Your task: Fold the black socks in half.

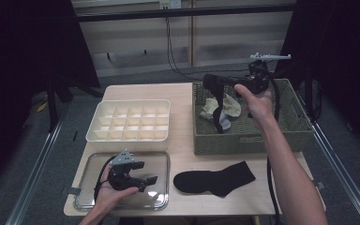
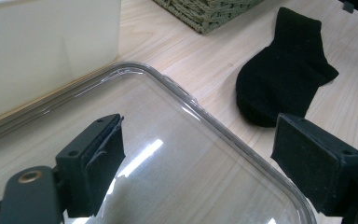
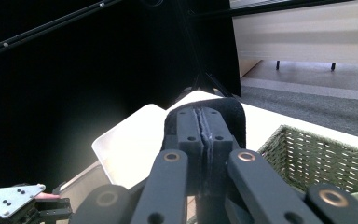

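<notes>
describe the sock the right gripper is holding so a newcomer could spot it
Find the green woven basket at the table's right. Above its left half, the right gripper is shut on a black sock that hangs down into the basket. Unlike the black sock lying flat on the table, it dangles in the air.

black sock (image 1: 214, 181), green woven basket (image 1: 253, 135); cream organiser (image 1: 129, 120)

The high view is dim, with near-black zones at both sides and soft light on the pale table (image 1: 187, 91), casting only faint shadows. In the left gripper view a bright glare streak lies on the clear lid (image 2: 177, 154), and the near jaws are slightly soft. The right gripper view is half black, with the far wall washed out.
</notes>
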{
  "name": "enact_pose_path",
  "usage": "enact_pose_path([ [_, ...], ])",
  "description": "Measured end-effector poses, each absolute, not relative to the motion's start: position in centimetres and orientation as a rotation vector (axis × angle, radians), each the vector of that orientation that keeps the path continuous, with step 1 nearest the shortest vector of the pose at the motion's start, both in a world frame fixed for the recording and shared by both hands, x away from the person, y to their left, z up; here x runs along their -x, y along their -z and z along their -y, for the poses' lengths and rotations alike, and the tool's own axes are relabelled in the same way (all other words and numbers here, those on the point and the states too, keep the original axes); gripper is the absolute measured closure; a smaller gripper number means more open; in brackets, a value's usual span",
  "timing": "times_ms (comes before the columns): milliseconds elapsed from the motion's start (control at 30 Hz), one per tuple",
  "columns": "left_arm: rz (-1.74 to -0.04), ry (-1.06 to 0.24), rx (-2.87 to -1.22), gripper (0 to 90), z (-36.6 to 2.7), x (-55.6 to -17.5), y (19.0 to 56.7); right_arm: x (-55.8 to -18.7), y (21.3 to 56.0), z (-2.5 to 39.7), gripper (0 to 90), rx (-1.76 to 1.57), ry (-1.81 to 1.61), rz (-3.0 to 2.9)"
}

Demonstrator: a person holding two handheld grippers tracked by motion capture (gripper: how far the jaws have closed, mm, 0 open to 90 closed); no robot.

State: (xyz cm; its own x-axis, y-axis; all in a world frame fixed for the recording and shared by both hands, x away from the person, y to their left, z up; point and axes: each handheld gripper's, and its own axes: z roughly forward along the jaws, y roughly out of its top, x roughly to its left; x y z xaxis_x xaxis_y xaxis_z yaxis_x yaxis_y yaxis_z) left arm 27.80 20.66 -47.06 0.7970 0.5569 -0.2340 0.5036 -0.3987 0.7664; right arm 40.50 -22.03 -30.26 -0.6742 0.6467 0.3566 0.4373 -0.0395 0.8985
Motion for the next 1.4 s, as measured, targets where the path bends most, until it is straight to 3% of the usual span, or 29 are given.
enact_pose_path([
  [1400,-0.773,-0.071,-2.073,17.8,-20.3,-27.9,47.1,-35.7,23.6,21.9,88.0,-1.027,-1.888,-1.993],
])
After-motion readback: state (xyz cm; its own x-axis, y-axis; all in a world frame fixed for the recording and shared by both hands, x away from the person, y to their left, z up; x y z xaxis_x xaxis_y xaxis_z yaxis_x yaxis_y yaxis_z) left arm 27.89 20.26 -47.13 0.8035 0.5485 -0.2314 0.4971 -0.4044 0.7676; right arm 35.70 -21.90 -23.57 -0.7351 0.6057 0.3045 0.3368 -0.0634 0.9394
